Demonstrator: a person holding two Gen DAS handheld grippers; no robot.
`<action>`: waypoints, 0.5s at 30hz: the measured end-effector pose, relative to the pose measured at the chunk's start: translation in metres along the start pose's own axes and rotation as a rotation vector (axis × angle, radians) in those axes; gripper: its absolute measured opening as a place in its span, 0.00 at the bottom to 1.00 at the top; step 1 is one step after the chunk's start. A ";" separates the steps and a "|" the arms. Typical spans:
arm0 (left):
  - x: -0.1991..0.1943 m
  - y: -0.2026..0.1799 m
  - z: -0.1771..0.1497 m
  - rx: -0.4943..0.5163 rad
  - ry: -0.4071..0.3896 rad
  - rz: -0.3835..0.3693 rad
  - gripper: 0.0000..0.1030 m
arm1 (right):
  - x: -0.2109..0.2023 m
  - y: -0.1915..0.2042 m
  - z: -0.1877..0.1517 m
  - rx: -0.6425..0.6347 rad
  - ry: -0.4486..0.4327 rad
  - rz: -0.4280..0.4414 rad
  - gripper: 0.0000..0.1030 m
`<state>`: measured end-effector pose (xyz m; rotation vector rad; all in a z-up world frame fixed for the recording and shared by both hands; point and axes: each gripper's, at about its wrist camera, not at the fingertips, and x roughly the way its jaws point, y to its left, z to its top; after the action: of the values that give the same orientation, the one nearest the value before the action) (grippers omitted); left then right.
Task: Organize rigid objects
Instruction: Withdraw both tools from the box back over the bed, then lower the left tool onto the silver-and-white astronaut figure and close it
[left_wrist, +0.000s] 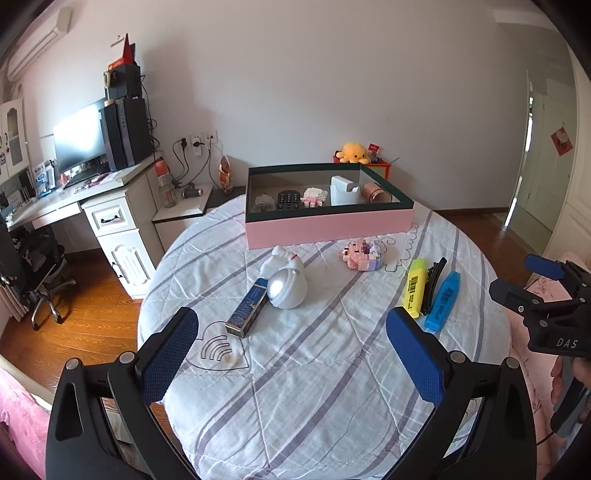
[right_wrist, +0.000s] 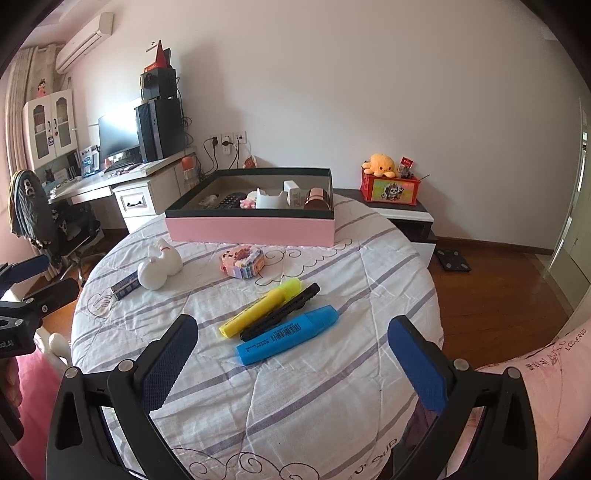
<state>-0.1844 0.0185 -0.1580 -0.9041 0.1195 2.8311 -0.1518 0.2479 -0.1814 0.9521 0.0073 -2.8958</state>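
The blue highlighter, light, stiff and likely slick, lies on the table beside a yellow highlighter, best gripped mid-barrel; left tongs and right tongs both gape empty.

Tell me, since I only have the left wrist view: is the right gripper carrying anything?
Observer: No. The right gripper is open and empty, and the flat blue plastic highlighter lies on the quilt just ahead of its fingers.
Operator: What is the yellow plush octopus sitting on behind the pink box?
Observer: The yellow plush octopus sits on a red box with a cartoon skull picture.
Operator: Anything on the floor on that side?
Observer: Yes, a black square board, possibly a scale, lies flat on the wooden floor beside the table.
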 end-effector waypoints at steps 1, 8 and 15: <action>0.006 -0.001 0.000 0.001 0.007 -0.005 1.00 | 0.003 -0.001 -0.001 0.001 0.005 0.001 1.00; 0.044 -0.006 0.005 0.019 0.050 0.004 1.00 | 0.030 -0.010 -0.004 0.011 0.051 0.005 1.00; 0.086 -0.009 0.010 0.039 0.093 0.038 0.89 | 0.062 -0.029 -0.002 0.043 0.098 0.001 1.00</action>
<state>-0.2577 0.0399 -0.2000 -1.0362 0.2052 2.8103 -0.2028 0.2713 -0.2208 1.0995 -0.0482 -2.8567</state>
